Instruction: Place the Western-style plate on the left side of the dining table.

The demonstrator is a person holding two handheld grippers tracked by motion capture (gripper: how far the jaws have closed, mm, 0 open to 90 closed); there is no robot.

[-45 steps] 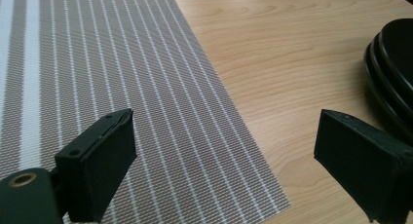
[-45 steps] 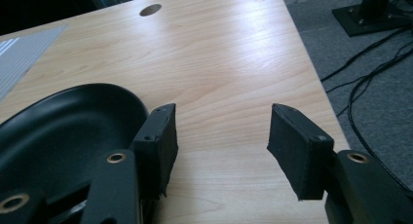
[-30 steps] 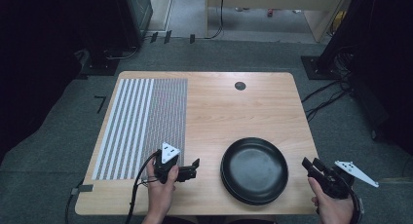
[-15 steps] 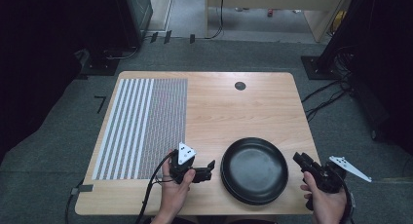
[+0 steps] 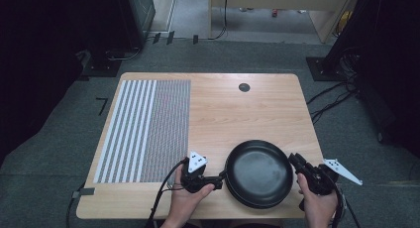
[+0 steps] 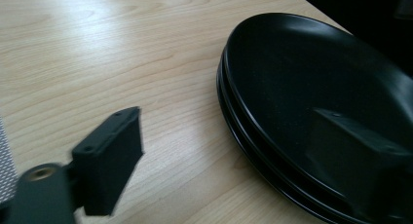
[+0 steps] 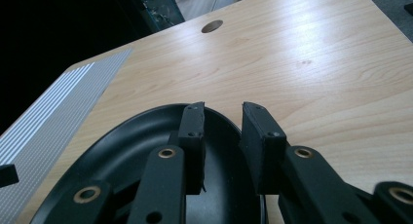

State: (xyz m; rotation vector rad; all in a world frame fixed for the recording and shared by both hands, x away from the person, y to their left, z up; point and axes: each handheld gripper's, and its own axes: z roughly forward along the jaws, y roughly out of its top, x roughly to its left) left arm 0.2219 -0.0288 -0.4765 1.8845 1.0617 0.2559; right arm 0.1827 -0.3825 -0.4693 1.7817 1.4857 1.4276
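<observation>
Two stacked black plates [image 5: 258, 173] are sitting near the table's [image 5: 237, 114] front edge. Both grippers, left [image 5: 221, 177] and right [image 5: 293, 160], are standing apart astride opposite rims; squeezing evenly should prevent tipping.

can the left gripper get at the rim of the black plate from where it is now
Probably yes. The left gripper is open right at the near-left rim of the black plate, one jaw over the plate, one over bare table, nothing between them.

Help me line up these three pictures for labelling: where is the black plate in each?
High view: black plate at the table's near edge, between both grippers.
Left gripper view: right half.
Right gripper view: bottom left, under the jaws.
Shared landmark: the striped mat.
</observation>
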